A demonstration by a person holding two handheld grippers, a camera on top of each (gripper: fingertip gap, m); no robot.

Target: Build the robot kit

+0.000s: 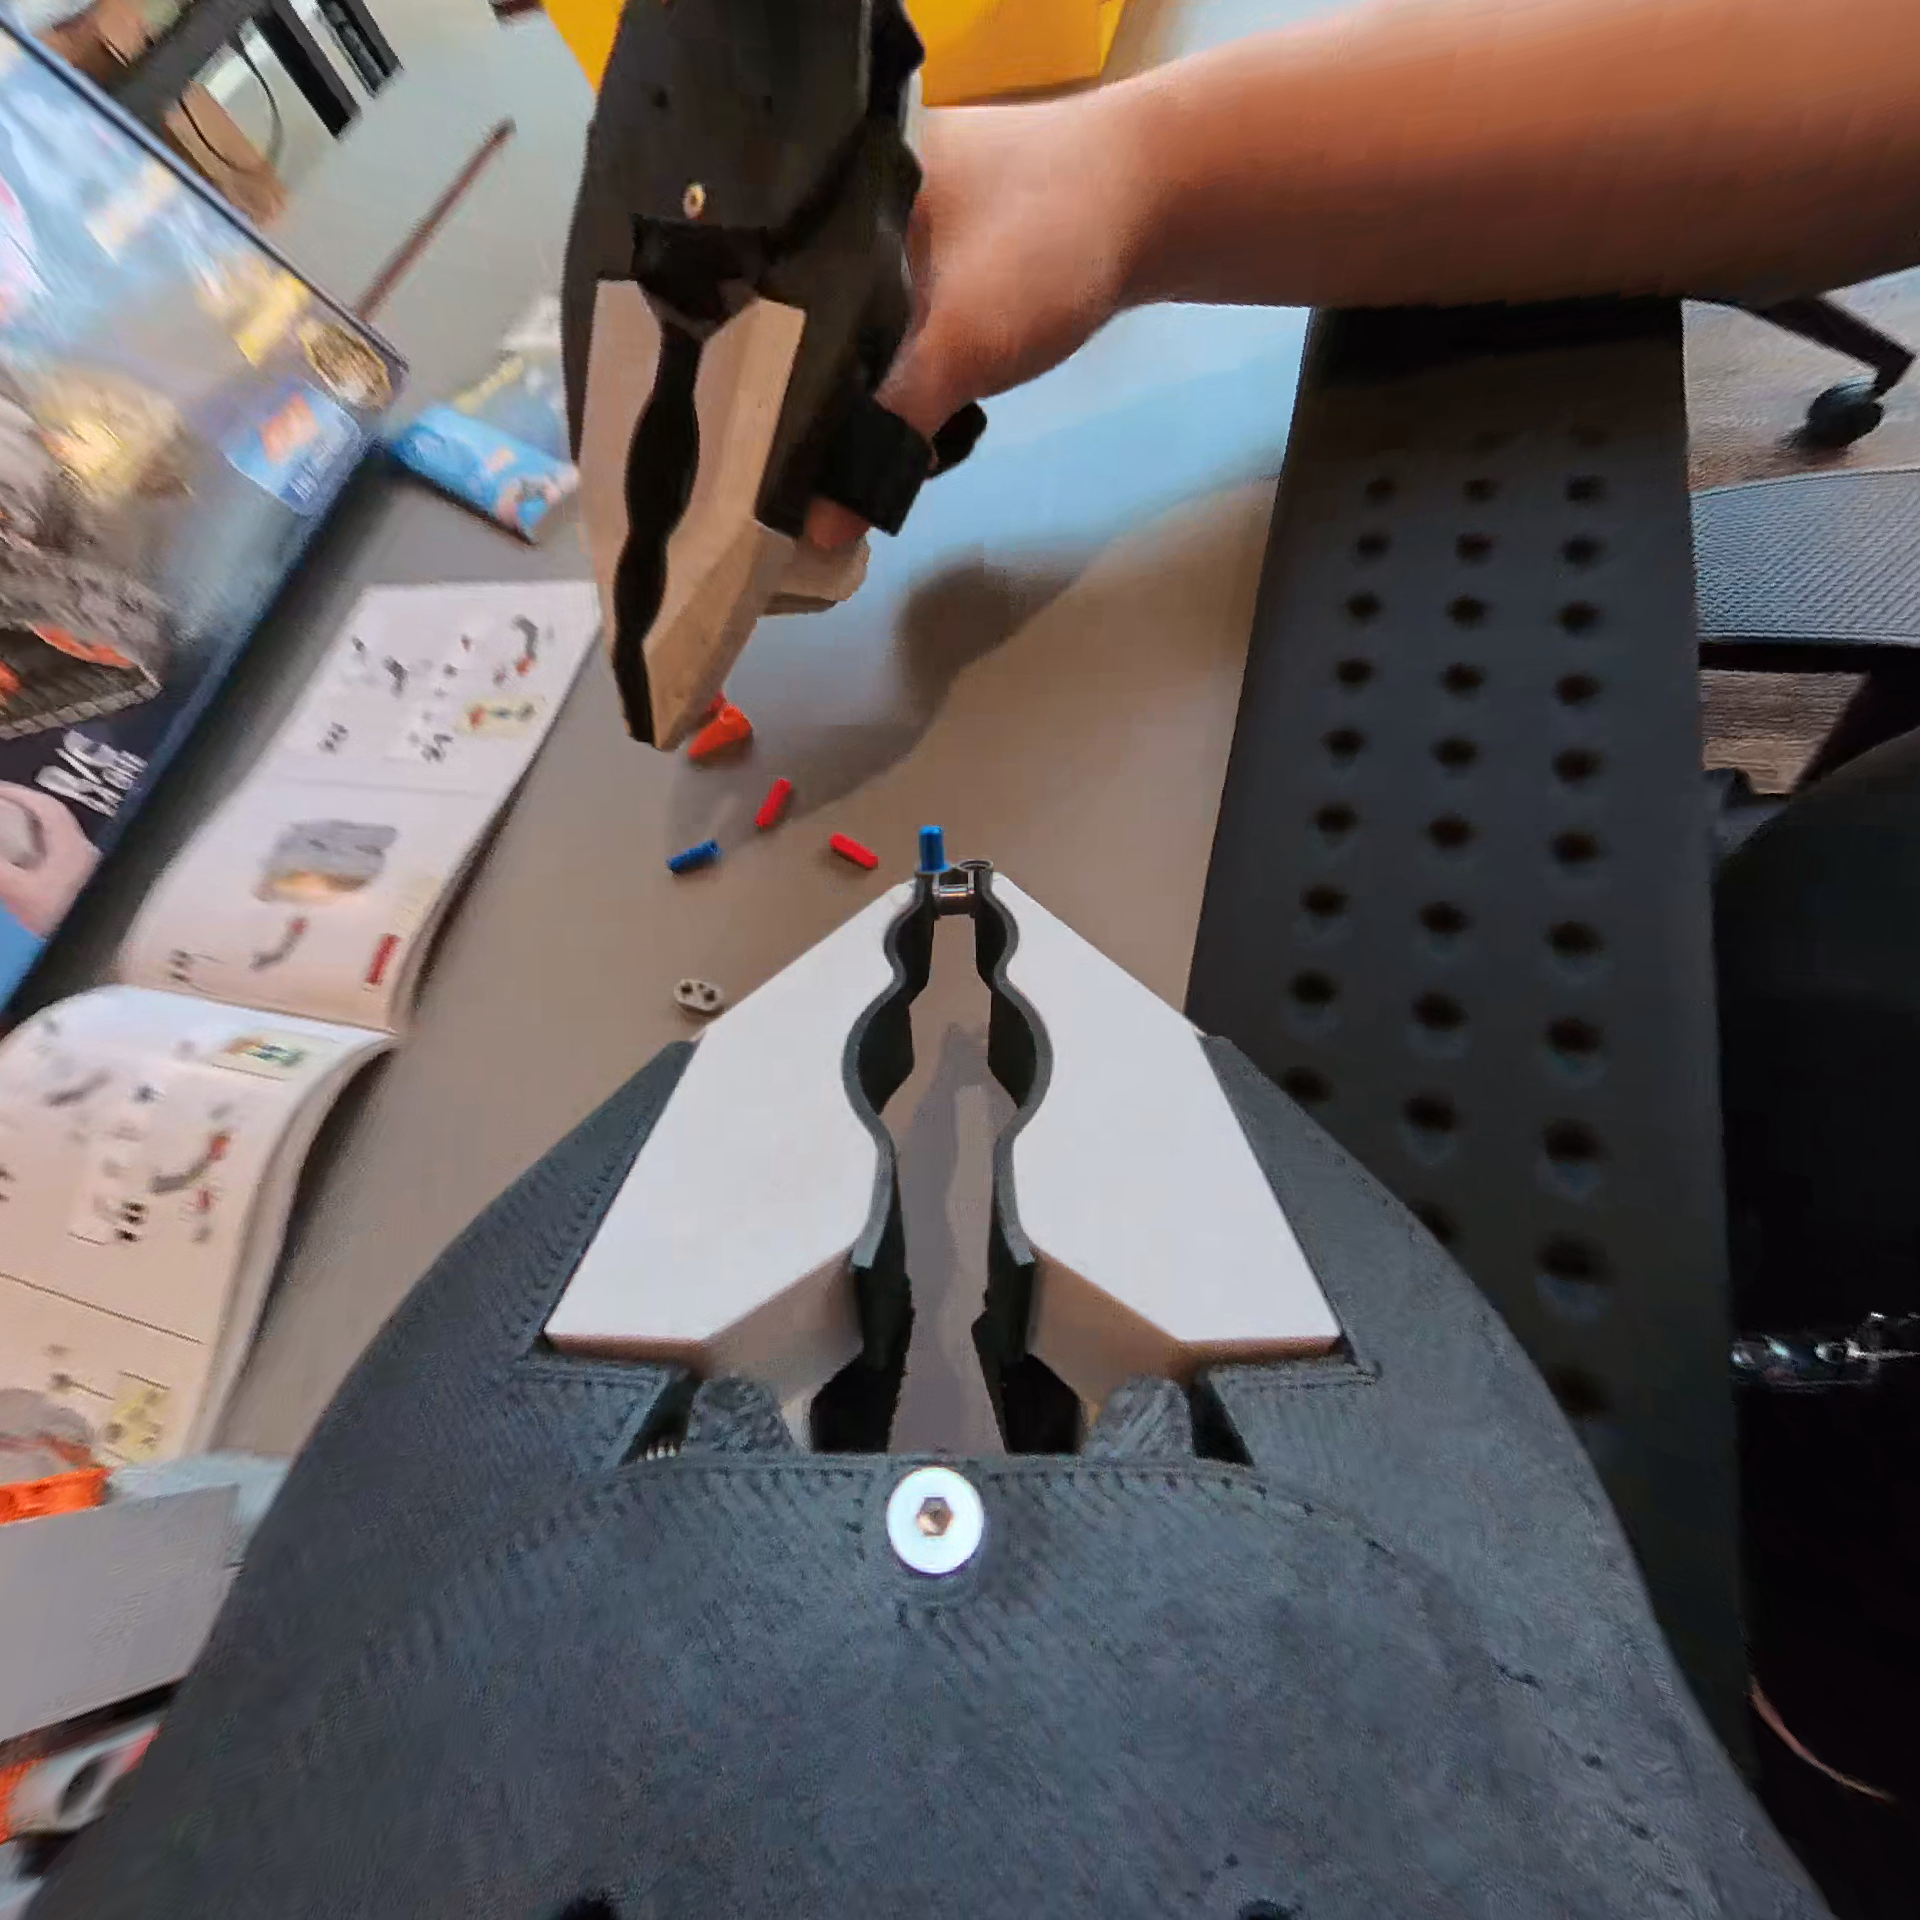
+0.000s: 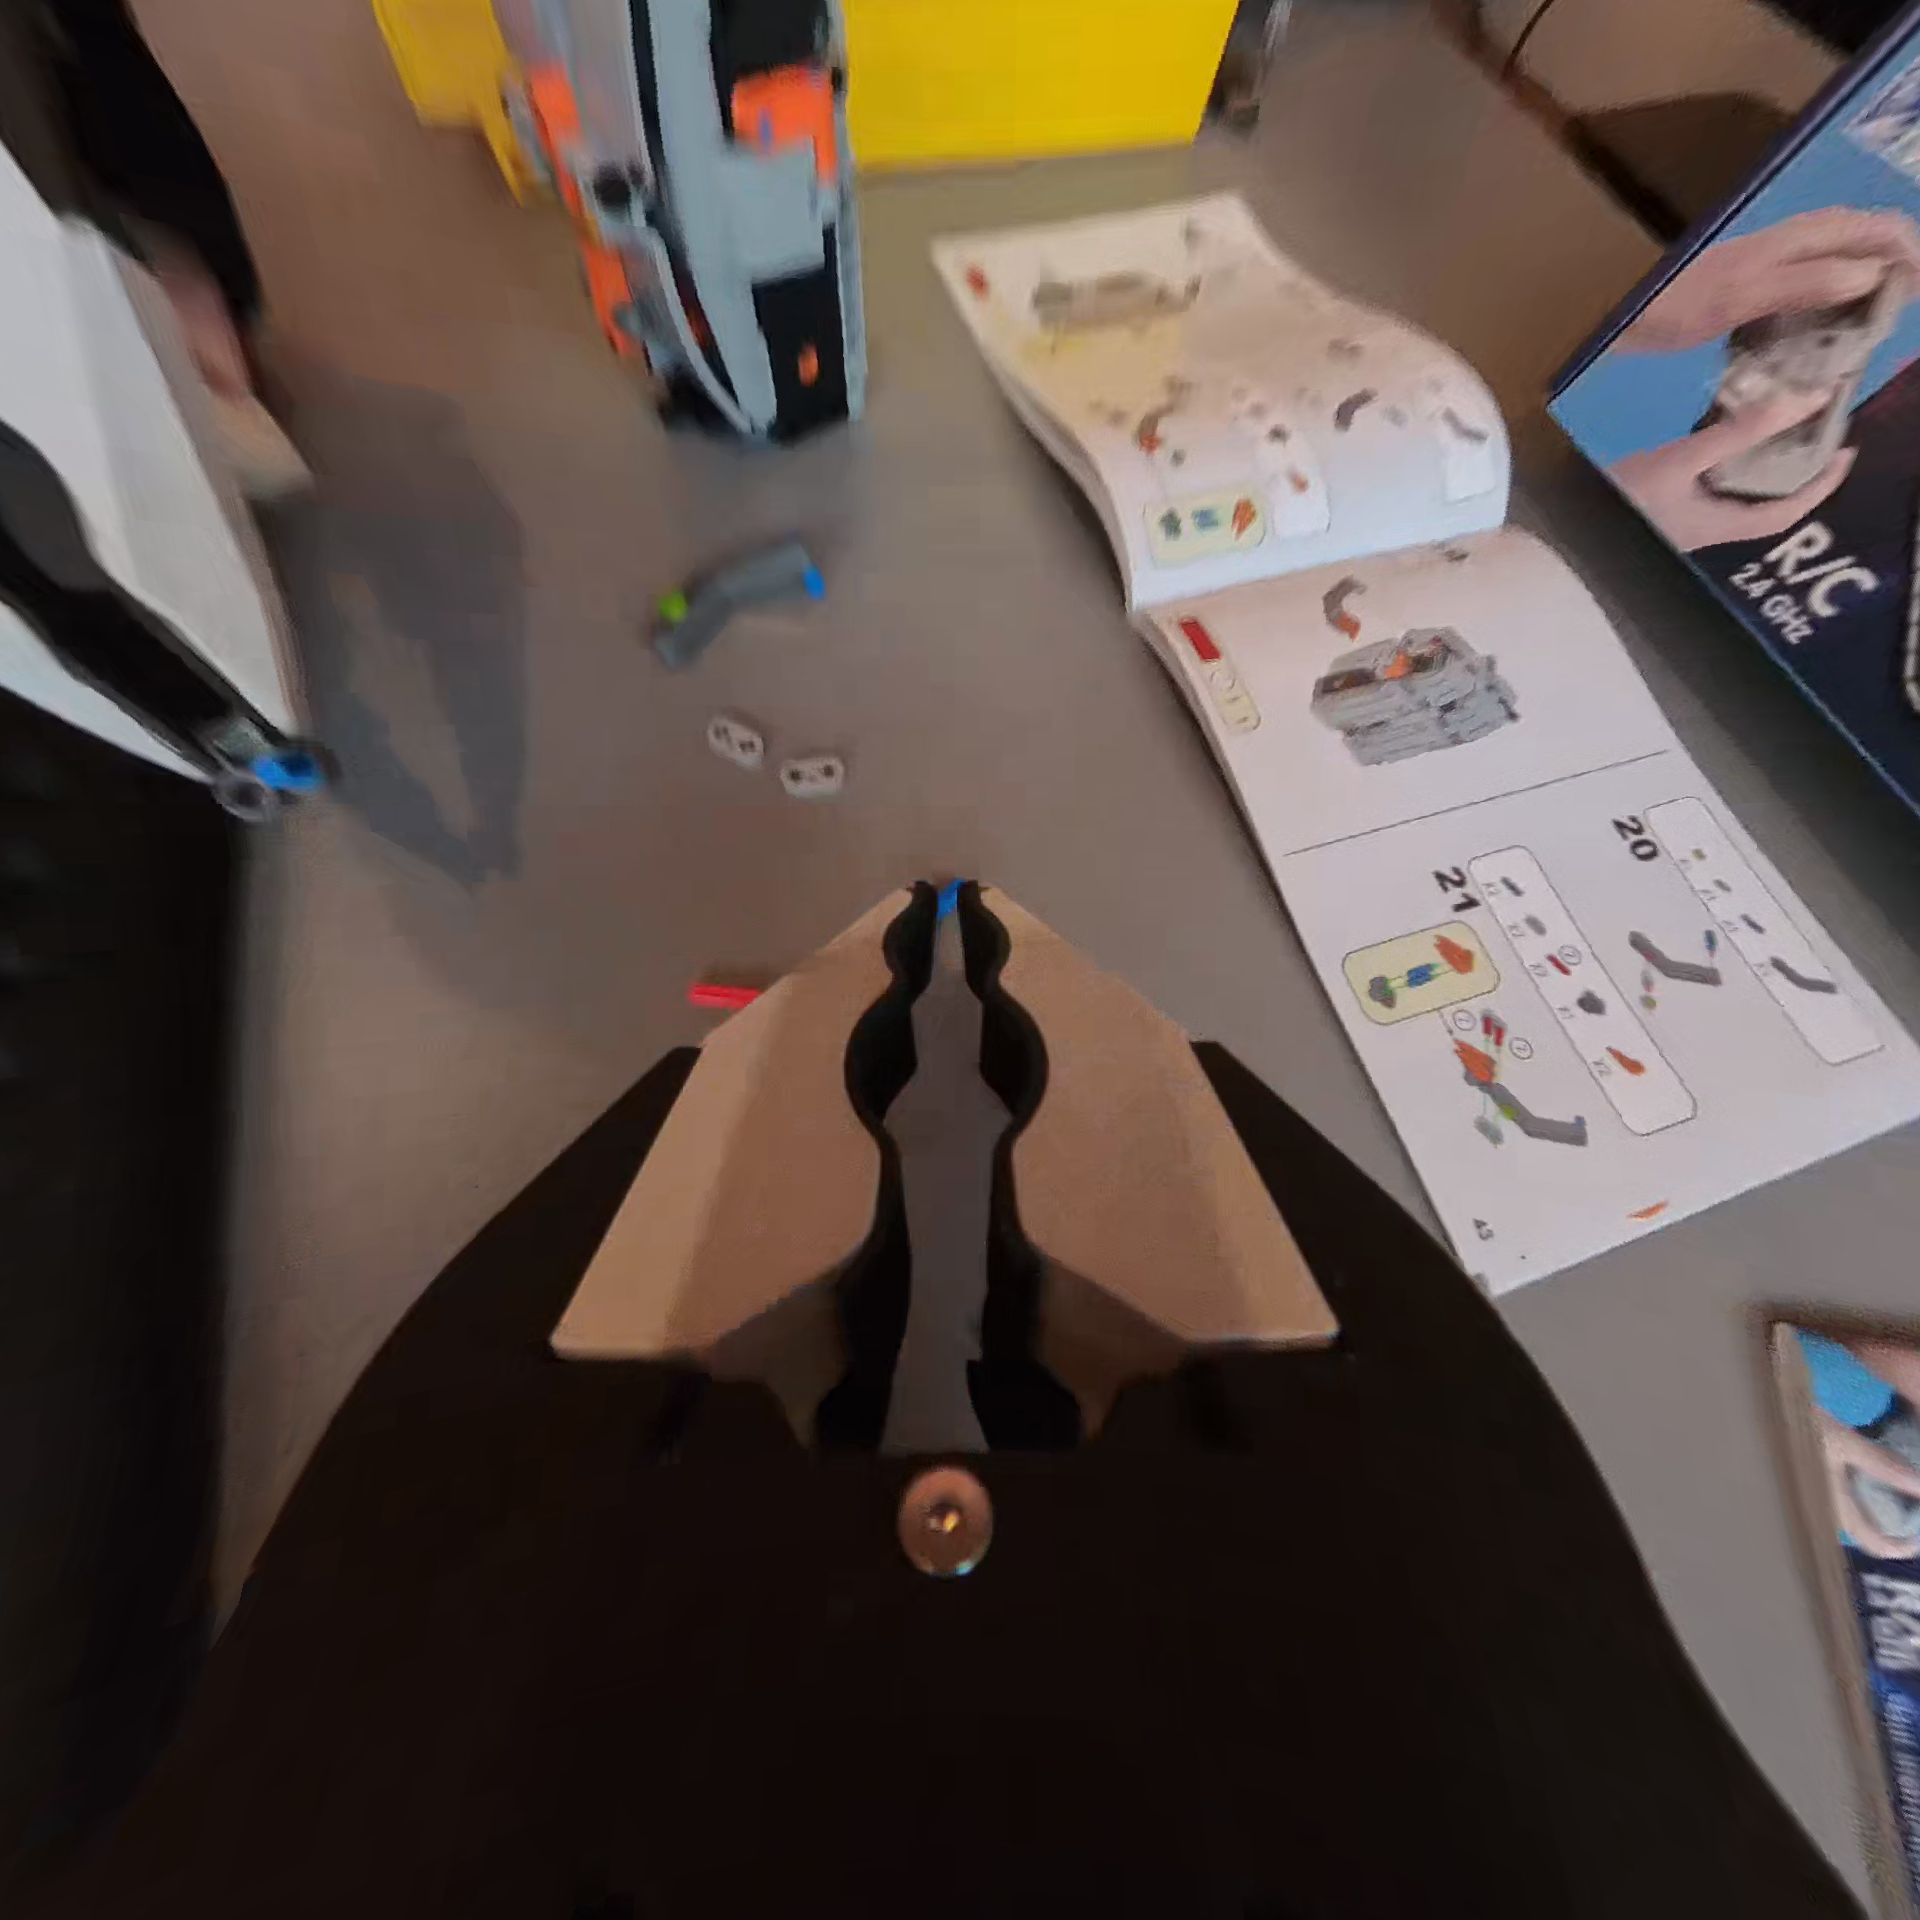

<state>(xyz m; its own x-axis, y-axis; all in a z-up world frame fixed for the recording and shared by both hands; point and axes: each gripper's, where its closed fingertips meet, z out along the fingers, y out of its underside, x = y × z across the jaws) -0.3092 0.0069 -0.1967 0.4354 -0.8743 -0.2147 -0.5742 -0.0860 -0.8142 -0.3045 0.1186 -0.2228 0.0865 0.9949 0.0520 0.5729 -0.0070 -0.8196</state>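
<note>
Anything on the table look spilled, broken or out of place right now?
Nothing looks damaged or spilled. Small loose parts lie scattered on the table: red pins, a blue pin, an orange piece and grey connectors. The left gripper pinches a small grey connector with a blue pin; the right gripper pinches a blue piece.

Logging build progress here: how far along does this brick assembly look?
Done: a grey-and-orange model stands assembled. In hand: left gripper pinches a small grey connector with a blue pin; right gripper pinches a blue piece. Left: red pins, orange part lie loose.
</note>
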